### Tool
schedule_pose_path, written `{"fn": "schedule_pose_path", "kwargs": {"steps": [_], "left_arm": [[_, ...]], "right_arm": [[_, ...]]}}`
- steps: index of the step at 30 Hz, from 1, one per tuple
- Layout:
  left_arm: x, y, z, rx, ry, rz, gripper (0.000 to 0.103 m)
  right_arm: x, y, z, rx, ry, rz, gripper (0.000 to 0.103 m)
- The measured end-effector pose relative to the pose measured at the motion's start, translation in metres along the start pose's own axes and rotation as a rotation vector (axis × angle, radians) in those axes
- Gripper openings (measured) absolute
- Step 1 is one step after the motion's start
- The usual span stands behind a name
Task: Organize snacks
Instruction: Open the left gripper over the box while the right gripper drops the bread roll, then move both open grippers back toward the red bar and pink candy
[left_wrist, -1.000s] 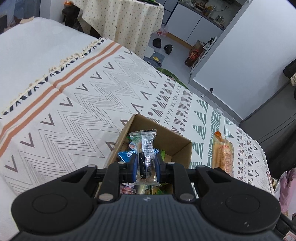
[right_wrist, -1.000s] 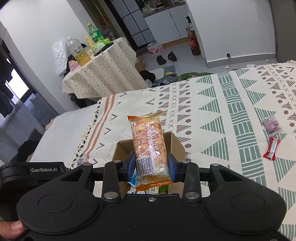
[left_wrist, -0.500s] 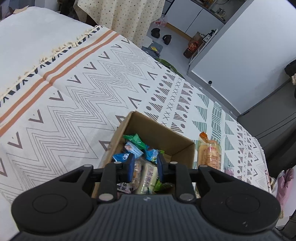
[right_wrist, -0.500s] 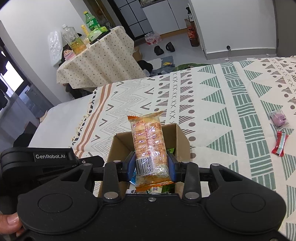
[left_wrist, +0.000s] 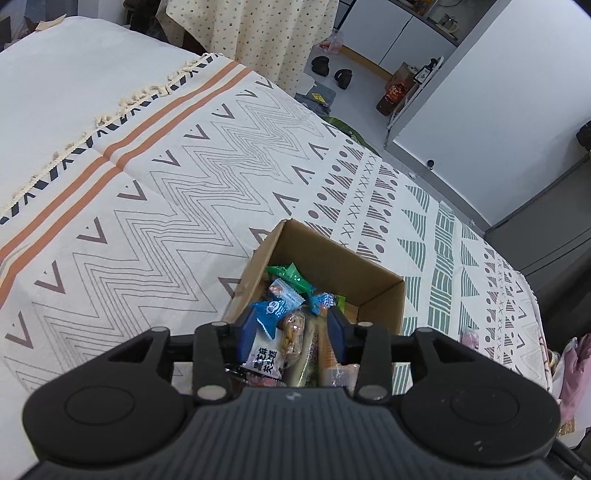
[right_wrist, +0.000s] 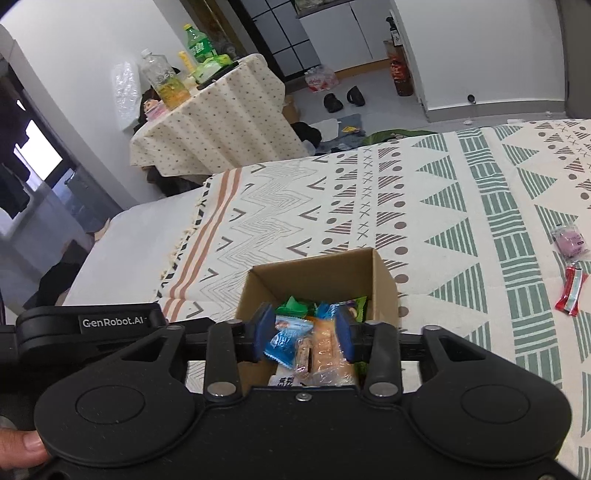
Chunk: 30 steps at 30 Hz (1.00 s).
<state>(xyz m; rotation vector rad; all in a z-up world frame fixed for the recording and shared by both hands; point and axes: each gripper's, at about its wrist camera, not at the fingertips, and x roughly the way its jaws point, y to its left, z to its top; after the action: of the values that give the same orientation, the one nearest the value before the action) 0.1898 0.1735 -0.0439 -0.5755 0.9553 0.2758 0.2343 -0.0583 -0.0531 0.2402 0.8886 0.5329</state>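
An open cardboard box (left_wrist: 332, 266) (right_wrist: 314, 273) sits on the patterned bedspread and holds several snack packs. A blue packet (left_wrist: 273, 308) (right_wrist: 284, 341) and a green packet (left_wrist: 290, 275) (right_wrist: 295, 306) lie on top. An orange biscuit pack (right_wrist: 327, 347) (left_wrist: 327, 354) lies in the box beside them. My left gripper (left_wrist: 291, 325) hovers open over the box with nothing between its fingers. My right gripper (right_wrist: 304, 326) is also open just above the box, and the orange pack lies below its fingers. The left gripper's black body (right_wrist: 85, 325) shows at the right view's left side.
A pink candy (right_wrist: 569, 240) and a red sachet (right_wrist: 571, 291) lie on the bedspread (right_wrist: 461, 206) to the right of the box. A small cloth-covered table (right_wrist: 218, 125) with bottles stands beyond the bed's far edge. A thumb (right_wrist: 22, 446) shows at the lower left.
The left gripper let go of a clear stick pack into the box and stayed open. The right gripper lowered, opened, and the orange biscuit pack now lies in the box.
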Motion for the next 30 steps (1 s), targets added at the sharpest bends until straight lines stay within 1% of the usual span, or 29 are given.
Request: {"fn": "schedule_pose_path", "kwargs": {"steps": [1, 3, 5, 6, 7, 8, 10, 11, 15, 17, 20, 22, 25, 28, 30], "left_arm": [[-0.001, 0.000, 0.000, 0.000, -0.002, 0.003, 0.048], [-0.004, 0.000, -0.002, -0.003, -0.006, 0.012, 0.055], [-0.006, 0.000, -0.003, -0.007, -0.004, 0.019, 0.067], [-0.007, -0.001, -0.003, -0.009, -0.006, 0.022, 0.069], [-0.008, -0.001, -0.004, -0.008, -0.009, 0.027, 0.072], [-0.009, -0.003, -0.005, -0.005, -0.011, 0.034, 0.074], [-0.010, -0.007, -0.007, 0.007, -0.007, 0.054, 0.077], [-0.010, -0.009, -0.008, 0.012, -0.003, 0.063, 0.079], [-0.014, -0.014, -0.014, 0.030, -0.004, 0.071, 0.083], [-0.017, -0.019, -0.017, 0.046, -0.008, 0.071, 0.088], [-0.020, -0.027, -0.023, 0.075, -0.015, 0.066, 0.094], [-0.023, -0.034, -0.027, 0.093, -0.021, 0.060, 0.096], [-0.026, -0.046, -0.032, 0.122, -0.035, 0.053, 0.103], [-0.030, -0.056, -0.036, 0.133, -0.043, 0.040, 0.103], [-0.031, -0.065, -0.040, 0.152, -0.047, 0.046, 0.103]], "right_arm": [[-0.002, -0.001, -0.001, 0.002, -0.007, -0.006, 0.057], [-0.008, -0.004, -0.002, 0.005, -0.021, -0.026, 0.065], [-0.012, -0.009, -0.003, 0.012, -0.021, -0.038, 0.068], [-0.014, -0.012, -0.004, 0.017, -0.019, -0.043, 0.072], [-0.017, -0.014, -0.004, 0.020, -0.020, -0.052, 0.079], [-0.019, -0.016, -0.005, 0.019, -0.024, -0.062, 0.083], [-0.025, -0.019, -0.005, 0.009, -0.032, -0.085, 0.099], [-0.028, -0.020, -0.005, 0.006, -0.034, -0.094, 0.102], [-0.035, -0.028, -0.006, -0.001, -0.015, -0.138, 0.103], [-0.039, -0.029, -0.008, -0.016, -0.009, -0.159, 0.103], [-0.047, -0.032, -0.010, -0.039, -0.016, -0.186, 0.103], [-0.053, -0.035, -0.011, -0.047, -0.026, -0.201, 0.103], [-0.062, -0.039, -0.013, -0.070, -0.038, -0.230, 0.103], [-0.069, -0.046, -0.014, -0.085, -0.038, -0.255, 0.103], [-0.073, -0.052, -0.015, -0.082, -0.032, -0.263, 0.103]]}}
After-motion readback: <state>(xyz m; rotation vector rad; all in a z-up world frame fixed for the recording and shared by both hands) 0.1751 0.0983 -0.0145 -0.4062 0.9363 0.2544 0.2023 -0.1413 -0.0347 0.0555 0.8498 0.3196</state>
